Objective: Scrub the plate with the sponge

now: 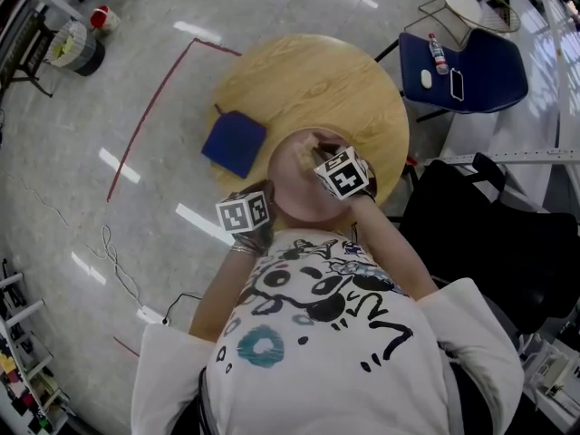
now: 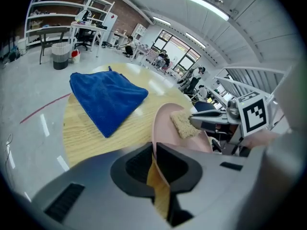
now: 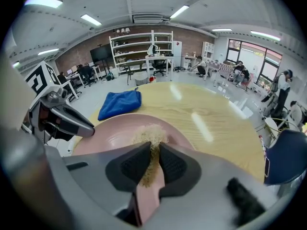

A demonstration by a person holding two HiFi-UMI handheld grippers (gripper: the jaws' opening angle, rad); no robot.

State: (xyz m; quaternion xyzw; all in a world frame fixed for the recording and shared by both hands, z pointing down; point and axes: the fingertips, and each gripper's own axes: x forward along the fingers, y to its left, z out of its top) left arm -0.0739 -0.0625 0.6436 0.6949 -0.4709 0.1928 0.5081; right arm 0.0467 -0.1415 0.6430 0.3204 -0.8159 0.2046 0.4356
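Observation:
A pink plate [image 1: 294,196] is held over the near edge of the round wooden table [image 1: 308,80]. My left gripper [image 2: 153,169] is shut on the plate's rim [image 2: 160,123], which stands edge-on between its jaws. My right gripper [image 3: 151,164] is shut on a tan fibrous sponge [image 3: 148,137] that lies against the plate's inner face [image 3: 112,135]. In the left gripper view the sponge [image 2: 183,123] sits on the plate with the right gripper's fingers [image 2: 211,122] behind it. From the head view the right gripper [image 1: 319,159] hangs over the plate and the left gripper [image 1: 263,208] is at its near left edge.
A folded blue cloth [image 1: 234,143] lies on the table's left part. A dark blue chair [image 1: 471,71] with small items stands at the right. A black bag [image 1: 480,225] sits by the person's right side. Red tape [image 1: 149,116] marks the floor.

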